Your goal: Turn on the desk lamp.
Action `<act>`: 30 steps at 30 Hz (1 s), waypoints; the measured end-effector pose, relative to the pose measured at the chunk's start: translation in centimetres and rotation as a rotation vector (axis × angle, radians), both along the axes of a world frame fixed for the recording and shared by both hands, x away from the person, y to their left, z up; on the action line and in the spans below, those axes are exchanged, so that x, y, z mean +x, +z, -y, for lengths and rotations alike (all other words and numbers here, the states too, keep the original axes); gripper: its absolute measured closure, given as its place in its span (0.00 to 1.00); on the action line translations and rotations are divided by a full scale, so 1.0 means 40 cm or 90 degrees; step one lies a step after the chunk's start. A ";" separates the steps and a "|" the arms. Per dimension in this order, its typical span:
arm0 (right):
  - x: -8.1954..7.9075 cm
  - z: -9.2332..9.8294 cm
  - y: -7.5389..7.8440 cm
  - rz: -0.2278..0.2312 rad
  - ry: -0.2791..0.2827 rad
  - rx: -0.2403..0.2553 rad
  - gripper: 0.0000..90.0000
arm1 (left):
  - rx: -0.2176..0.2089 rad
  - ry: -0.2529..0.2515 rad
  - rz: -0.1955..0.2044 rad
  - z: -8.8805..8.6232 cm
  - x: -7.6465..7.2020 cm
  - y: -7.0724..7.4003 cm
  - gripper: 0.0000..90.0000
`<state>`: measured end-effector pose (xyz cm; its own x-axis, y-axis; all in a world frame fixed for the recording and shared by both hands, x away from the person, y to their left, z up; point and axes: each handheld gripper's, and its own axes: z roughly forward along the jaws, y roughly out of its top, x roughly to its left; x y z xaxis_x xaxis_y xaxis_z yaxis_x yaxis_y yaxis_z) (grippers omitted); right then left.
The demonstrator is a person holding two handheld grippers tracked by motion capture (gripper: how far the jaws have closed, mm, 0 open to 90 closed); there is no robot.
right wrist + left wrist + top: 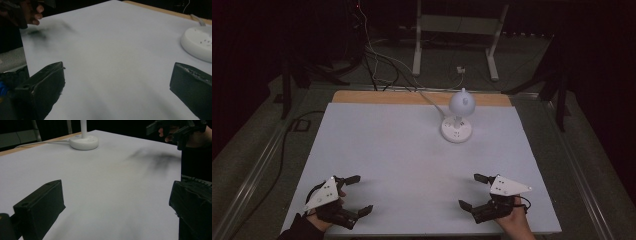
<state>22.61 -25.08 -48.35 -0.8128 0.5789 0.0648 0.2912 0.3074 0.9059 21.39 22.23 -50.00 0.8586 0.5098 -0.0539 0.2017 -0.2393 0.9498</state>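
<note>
A white lamp (457,122) stands on the far right part of the white bench (412,160), its round base flat on the surface and its cord running off the far edge. The left tongs (357,194) sit at the near left corner, jaws wide apart and holding nothing. The right tongs (469,191) sit at the near right, jaws also spread and empty. Both are well apart from the lamp, held by hands at the near edge

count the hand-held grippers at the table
2: the left hand-held gripper at the near left edge, and the right hand-held gripper at the near right edge, both with jaws open over the white table.
</note>
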 end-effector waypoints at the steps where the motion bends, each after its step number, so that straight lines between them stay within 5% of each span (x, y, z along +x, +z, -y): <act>1: 0.002 -0.006 0.009 0.000 0.002 0.006 0.00 | 0.000 0.000 0.001 0.000 -0.001 0.000 0.00; 30: 0.079 -0.014 0.110 0.044 -0.017 0.037 0.00 | -0.007 0.004 0.000 -0.003 -0.001 0.002 0.00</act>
